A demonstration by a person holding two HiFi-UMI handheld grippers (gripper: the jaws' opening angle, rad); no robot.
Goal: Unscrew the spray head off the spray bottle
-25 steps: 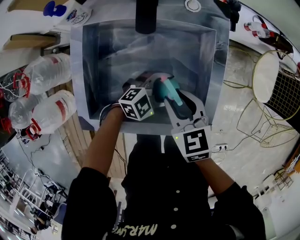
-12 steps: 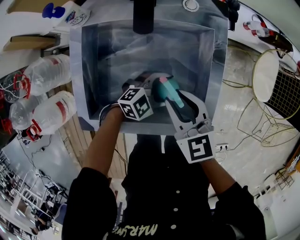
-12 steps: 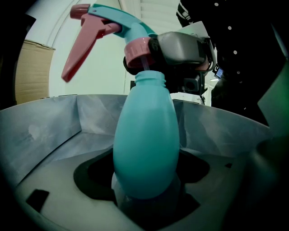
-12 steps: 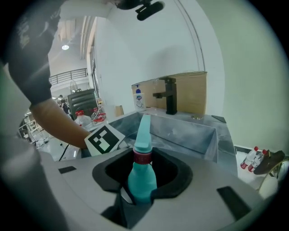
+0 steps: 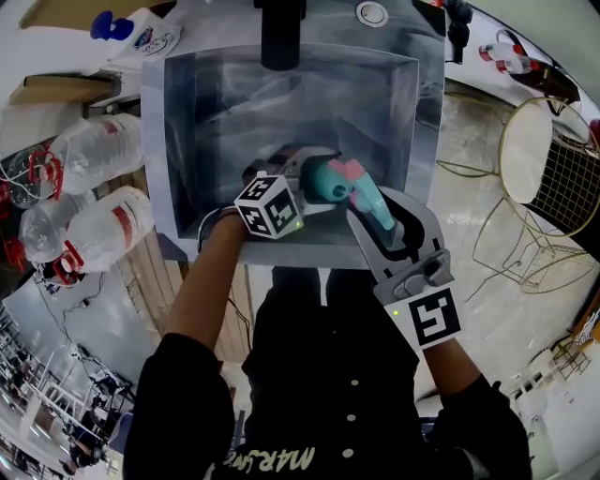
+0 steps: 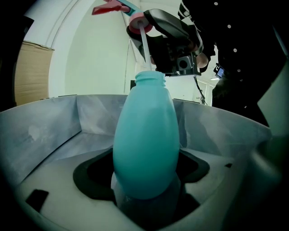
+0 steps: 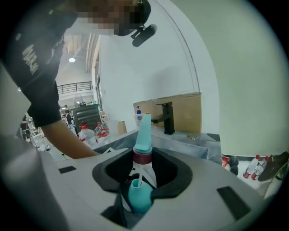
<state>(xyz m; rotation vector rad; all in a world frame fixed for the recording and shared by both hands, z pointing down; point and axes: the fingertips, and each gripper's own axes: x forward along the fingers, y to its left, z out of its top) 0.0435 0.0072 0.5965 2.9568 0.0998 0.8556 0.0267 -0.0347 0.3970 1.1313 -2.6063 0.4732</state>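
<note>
The teal spray bottle [image 5: 326, 180] is held over the steel sink [image 5: 202, 103], and my left gripper [image 5: 298, 187] is shut on its body. In the left gripper view the bottle [image 6: 144, 149] fills the space between the jaws, and its neck [image 6: 149, 77] is bare. A white dip tube [image 6: 145, 47] runs from the neck up to the pink collar [image 6: 137, 25]. My right gripper [image 5: 375, 214] is shut on the teal spray head [image 5: 367, 199], which is off the neck. In the right gripper view the spray head [image 7: 143, 133] stands between the jaws with the bottle [image 7: 139, 196] below it.
A black tap [image 5: 279, 37] stands at the sink's far rim beside a round fitting [image 5: 372, 12]. Large water bottles [image 5: 98, 141] lie on the left, with a soap dispenser [image 5: 141, 28] behind them. A gold wire chair [image 5: 553, 169] stands on the right.
My right gripper has drawn back to the right and toward the person, taking the spray head away from the bottle neck. The left gripper and bottle have stayed in place.
</note>
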